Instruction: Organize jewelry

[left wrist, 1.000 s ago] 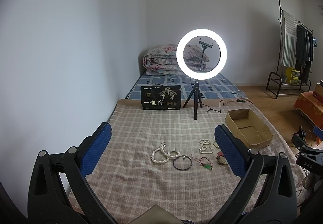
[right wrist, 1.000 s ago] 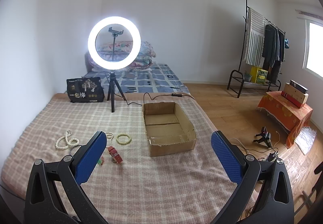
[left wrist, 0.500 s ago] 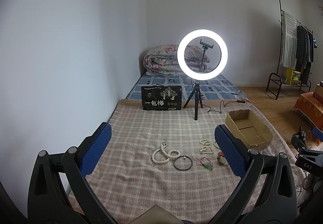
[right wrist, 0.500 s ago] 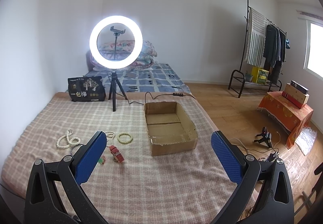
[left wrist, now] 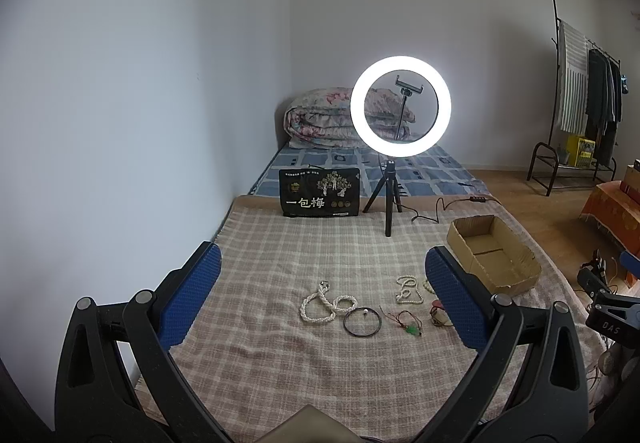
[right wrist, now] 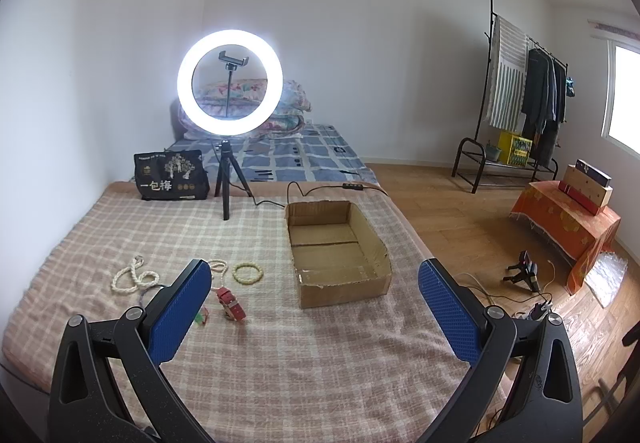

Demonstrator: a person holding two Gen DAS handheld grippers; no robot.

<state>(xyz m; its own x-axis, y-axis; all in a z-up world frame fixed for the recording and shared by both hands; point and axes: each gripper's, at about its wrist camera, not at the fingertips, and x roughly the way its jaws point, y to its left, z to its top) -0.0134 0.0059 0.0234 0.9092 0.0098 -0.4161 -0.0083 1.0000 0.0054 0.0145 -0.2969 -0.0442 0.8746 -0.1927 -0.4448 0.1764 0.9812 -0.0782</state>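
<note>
The cardboard box (right wrist: 338, 251) sits bare inside — jewelry lies beside it on the blanket (right wrist: 280, 343). Both the left gripper (left wrist: 320, 279) and right gripper (right wrist: 316, 293) gape wide, holding nothing.

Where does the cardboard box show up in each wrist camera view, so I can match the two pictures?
Left wrist view: the cardboard box sits at the right, beyond the claw's right finger, on the checked blanket.
Right wrist view: the cardboard box lies near the middle, open and with nothing in it.
Shared landmark: the lit ring light on its tripod, standing left of the box in both views.
</note>
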